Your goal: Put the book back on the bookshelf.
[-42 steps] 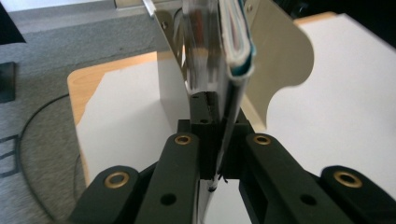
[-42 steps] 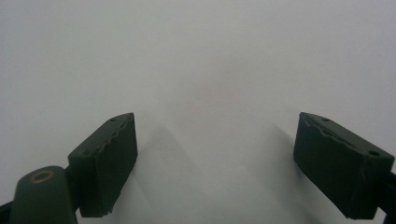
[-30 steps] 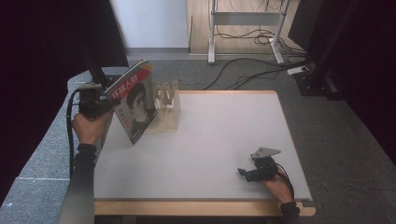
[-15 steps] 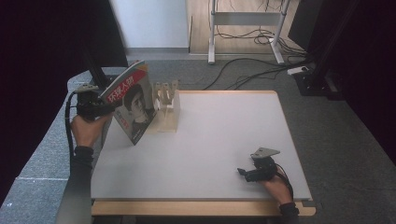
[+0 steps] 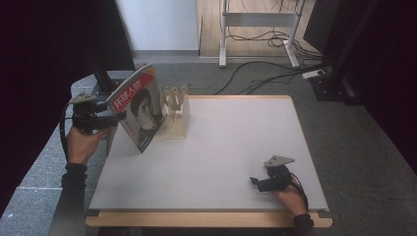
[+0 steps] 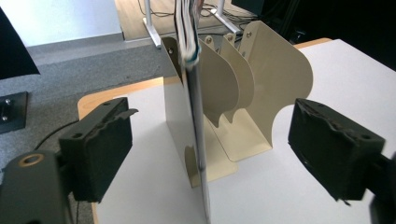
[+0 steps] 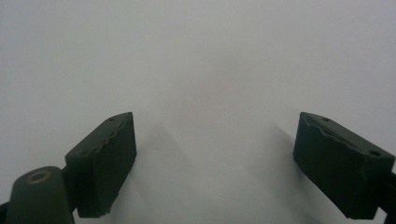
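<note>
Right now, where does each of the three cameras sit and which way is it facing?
High view: above the person's side, looking forward and down at the table; both forearms and tools show.
Left gripper view: rides the left tool, facing the magazine edge-on and the cream file rack.
Right gripper view: rides the right tool, facing bare tabletop.
Shared: high and left views both show magazine and rack.

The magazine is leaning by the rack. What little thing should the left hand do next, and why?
Probably close the left gripper on the magazine. Its fingers stand open on either side of the magazine's edge, touching nothing, and the magazine stands tilted on the table against the cream file rack, so it could slide.
</note>
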A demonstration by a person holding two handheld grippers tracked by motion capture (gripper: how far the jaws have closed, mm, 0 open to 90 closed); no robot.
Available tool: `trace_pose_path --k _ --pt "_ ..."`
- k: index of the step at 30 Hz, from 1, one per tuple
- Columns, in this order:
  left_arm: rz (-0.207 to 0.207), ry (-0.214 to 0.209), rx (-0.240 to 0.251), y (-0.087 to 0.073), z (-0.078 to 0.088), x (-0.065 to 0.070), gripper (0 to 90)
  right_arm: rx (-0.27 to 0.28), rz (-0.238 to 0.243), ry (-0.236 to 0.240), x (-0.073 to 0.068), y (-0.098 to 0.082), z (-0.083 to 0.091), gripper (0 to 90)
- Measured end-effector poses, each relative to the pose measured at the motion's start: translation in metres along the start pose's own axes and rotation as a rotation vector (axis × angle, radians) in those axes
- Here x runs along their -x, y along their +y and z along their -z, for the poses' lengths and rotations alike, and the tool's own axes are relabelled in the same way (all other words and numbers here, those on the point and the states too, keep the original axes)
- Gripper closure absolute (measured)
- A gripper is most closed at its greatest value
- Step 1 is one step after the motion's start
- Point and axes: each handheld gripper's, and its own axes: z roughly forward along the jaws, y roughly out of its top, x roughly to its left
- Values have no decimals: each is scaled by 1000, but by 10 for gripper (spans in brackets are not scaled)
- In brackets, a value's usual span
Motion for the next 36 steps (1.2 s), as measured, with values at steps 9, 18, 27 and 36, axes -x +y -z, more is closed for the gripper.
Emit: trace_pose_path --k 9,18,27,36 --pt "-55 -16 -29 -13 18 17 5 0 3 0 0 0 0 124" --pt "-88 -56 -46 -29 34 41 3 1 5 0 0 0 0 125" --pt "-135 -124 -69 -41 19 64 0 0 3 -1 0 0 0 125" --pt "-172 -198 -88 -49 -17 89 0 1 3 -1 0 0 0 125"
